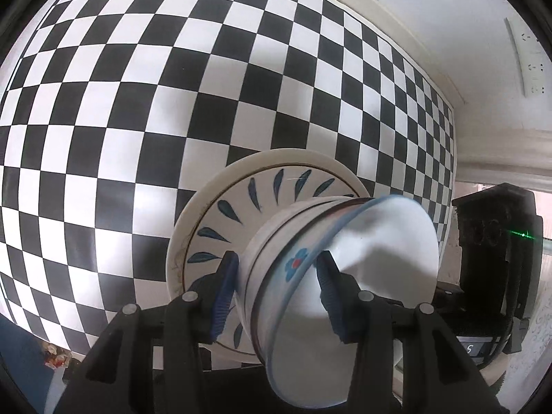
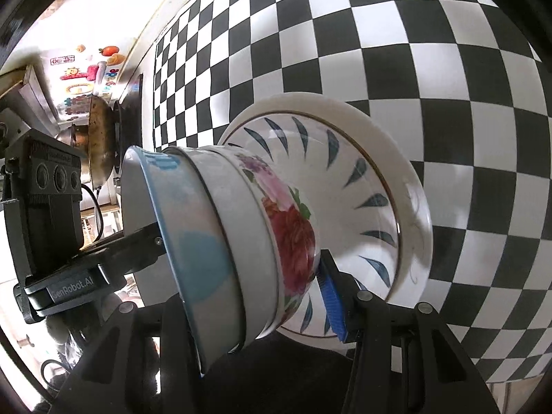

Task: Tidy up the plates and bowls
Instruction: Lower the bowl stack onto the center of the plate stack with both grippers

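Note:
Several nested bowls form one stack: a blue-rimmed bowl [image 1: 379,241] [image 2: 193,241] on top and a rose-patterned bowl [image 2: 293,234] at the bottom. My left gripper [image 1: 277,274] is shut on the stack's wall, one pad outside and one inside the top bowl. From the other side my right gripper [image 2: 241,276] clamps the same stack. Its blue pad [image 2: 331,296] is against the rose bowl, and its other finger is hidden behind the bowls. Right under the stack, a blue-leaf plate [image 1: 241,200] [image 2: 365,172] lies in a white plate [image 1: 207,193] [image 2: 396,145]. Whether the bowls touch the plates I cannot tell.
The plates lie on a black-and-white checkered table [image 1: 138,103] [image 2: 414,51]. A wok [image 2: 100,138] stands past the table's edge, before a surface with coloured magnets [image 2: 86,69]. A white power strip [image 1: 531,58] is on the wall.

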{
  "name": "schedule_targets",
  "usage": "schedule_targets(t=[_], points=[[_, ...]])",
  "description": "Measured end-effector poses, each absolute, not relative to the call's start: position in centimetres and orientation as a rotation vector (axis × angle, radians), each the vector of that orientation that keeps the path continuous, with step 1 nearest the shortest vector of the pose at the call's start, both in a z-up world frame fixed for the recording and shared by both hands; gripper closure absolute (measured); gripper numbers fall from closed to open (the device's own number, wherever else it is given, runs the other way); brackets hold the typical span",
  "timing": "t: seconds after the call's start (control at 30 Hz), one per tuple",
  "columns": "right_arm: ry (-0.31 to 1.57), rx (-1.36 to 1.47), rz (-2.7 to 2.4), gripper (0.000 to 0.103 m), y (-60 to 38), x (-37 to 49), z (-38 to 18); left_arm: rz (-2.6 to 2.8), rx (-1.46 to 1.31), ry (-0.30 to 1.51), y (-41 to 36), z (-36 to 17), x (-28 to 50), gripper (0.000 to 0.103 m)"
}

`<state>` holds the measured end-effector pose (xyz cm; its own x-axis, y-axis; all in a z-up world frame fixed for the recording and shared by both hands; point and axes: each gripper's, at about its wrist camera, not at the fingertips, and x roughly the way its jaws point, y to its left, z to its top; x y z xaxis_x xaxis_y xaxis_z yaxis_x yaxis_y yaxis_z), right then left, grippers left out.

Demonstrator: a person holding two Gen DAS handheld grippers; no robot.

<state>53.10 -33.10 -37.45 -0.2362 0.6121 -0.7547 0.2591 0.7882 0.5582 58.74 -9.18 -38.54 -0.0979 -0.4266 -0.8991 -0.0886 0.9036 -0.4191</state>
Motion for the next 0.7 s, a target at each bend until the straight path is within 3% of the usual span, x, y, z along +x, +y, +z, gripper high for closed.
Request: schedule_targets(t=[0.7], points=[[1.831,0.646,0.348,0.053,-31.0,53.2,-38.5,-0.288,-0.405,1.681,-8.6,-39.7,57.8,0.060]])
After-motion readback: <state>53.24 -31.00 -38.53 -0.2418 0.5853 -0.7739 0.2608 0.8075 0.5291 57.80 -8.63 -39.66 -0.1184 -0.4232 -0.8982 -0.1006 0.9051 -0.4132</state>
